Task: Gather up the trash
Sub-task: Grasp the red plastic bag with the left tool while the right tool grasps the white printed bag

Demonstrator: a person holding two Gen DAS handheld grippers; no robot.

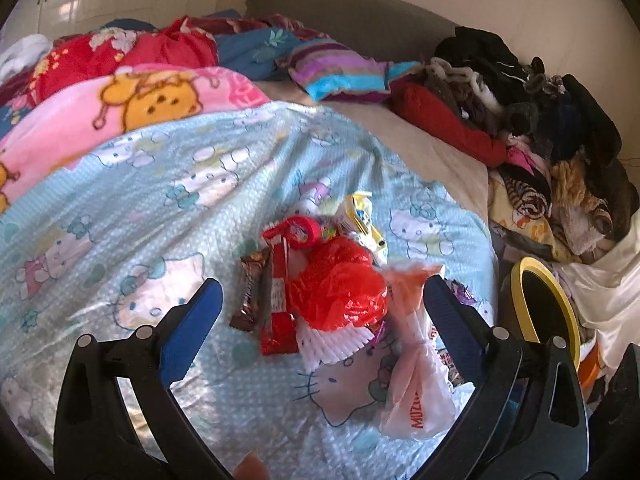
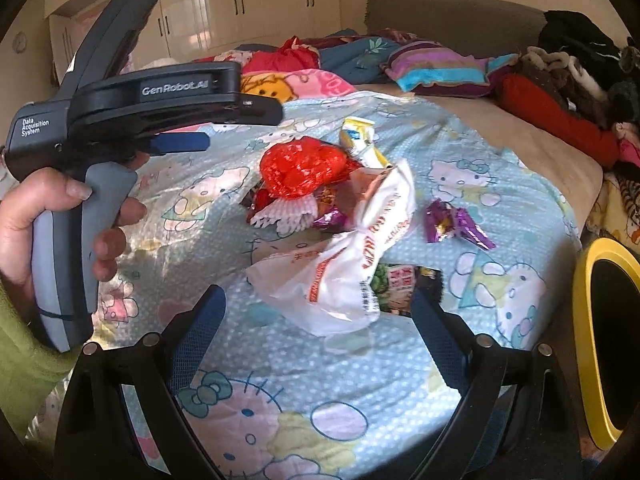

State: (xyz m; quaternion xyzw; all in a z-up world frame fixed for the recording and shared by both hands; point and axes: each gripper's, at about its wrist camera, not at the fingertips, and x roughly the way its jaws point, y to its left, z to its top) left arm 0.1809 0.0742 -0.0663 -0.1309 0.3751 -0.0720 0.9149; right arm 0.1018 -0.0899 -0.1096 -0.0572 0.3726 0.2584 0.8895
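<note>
Approach step, judged. Left gripper [image 1: 320,312] and right gripper [image 2: 320,312] spread wide, empty. Trash pile [image 1: 336,284] mid-frame on bedsheet [image 1: 160,184]. Next: close on white bag [image 2: 352,264], carry toward bin [image 2: 584,320] at right edge.

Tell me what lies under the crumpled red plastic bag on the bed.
Under the red plastic bag a white pleated paper liner sticks out, with a red wrapper and a purple wrapper at its edges. Whatever lies beneath its middle is covered.
</note>
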